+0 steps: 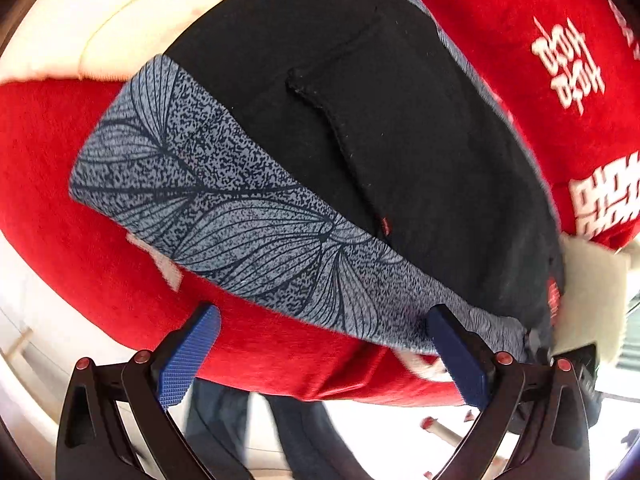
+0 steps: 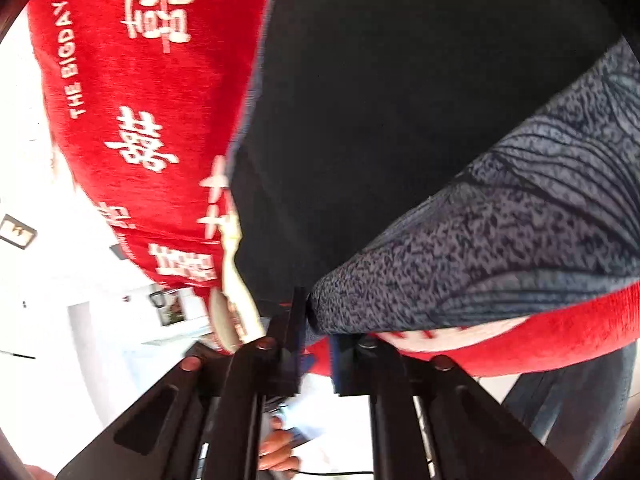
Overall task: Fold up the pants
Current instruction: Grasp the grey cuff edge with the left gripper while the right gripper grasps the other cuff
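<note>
The black pants (image 1: pixel 400 128) lie on a red cloth, with a grey-blue leaf-print waistband (image 1: pixel 224 200) along their near edge. My left gripper (image 1: pixel 324 332) is open, its blue fingers (image 1: pixel 188 356) spread wide just short of the waistband; the right finger touches the band's edge. In the right wrist view my right gripper (image 2: pixel 318 320) is shut on the corner of the waistband (image 2: pixel 500 248), where the black pants fabric (image 2: pixel 400 120) meets it. The right gripper's tip shows at the right edge of the left wrist view (image 1: pixel 576 360).
A red cloth with white characters (image 2: pixel 140 120) covers the surface under the pants; it also shows in the left wrist view (image 1: pixel 560 60). A cream cover (image 1: pixel 100 20) lies at the far left. The person's dark trouser legs (image 1: pixel 248 432) stand below the surface edge.
</note>
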The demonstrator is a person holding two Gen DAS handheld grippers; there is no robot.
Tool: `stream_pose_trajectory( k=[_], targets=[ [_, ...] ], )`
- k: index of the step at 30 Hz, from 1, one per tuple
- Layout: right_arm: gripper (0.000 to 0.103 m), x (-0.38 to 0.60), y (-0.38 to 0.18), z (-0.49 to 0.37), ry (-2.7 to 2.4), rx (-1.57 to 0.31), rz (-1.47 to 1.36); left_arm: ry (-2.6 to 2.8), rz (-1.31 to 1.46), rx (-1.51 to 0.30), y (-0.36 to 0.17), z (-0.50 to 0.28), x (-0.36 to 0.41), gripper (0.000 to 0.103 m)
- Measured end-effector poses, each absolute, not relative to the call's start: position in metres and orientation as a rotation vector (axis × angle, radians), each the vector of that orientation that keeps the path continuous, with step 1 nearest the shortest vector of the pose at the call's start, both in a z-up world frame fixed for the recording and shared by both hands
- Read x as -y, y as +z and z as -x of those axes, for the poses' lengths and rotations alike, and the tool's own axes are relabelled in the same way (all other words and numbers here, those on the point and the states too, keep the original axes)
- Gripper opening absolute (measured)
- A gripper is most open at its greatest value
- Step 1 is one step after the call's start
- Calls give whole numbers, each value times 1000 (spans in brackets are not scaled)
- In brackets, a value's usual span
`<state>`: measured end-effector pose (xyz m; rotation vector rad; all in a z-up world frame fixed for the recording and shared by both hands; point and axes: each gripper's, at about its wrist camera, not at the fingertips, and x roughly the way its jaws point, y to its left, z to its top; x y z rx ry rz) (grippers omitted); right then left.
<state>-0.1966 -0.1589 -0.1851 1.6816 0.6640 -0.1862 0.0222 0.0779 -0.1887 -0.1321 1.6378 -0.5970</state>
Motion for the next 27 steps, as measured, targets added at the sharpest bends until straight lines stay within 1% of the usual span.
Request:
stream_pose_trajectory(
  k=[4,5,6,7,8,9,10,14,17,20,24,27],
  targets=[
    [8,160,-166,194,-164,-685,-1648,-580,252,-1618,-179,-38,-74,102],
    [8,160,-165,194,-166,-701,-1641,-569,255,-1605,-176,-43,-71,87],
    [8,160,-164,193,-171,-721,-1631,-568,250,-1604,-175,-46,-67,64],
    [8,159,-165,193,-179,-741,-1625,-554,225,-1614,-175,-51,-63,53],
    [9,159,-167,192,-190,-757,-1626,-548,203,-1618,-174,-54,-62,32],
    [9,159,-168,194,-206,-771,-1627,-560,195,-1615,-175,-55,-61,19],
    [9,160,-168,195,-224,-787,-1620,-556,166,-1611,-171,-58,-61,17],
    [7,172,-143,185,-242,-833,-1517,-624,71,-1551,-136,-60,-50,18],
    [7,199,-116,162,-193,-880,-1404,-663,-13,-1504,-107,-71,-23,18],
    [7,231,-99,136,-147,-913,-1337,-681,-28,-1480,-87,-92,11,18],
    [7,288,-83,88,-93,-956,-1241,-695,-67,-1431,-73,-131,61,18],
    [7,331,-89,46,-61,-1003,-1202,-665,-91,-1393,-81,-165,106,18]
  ],
)
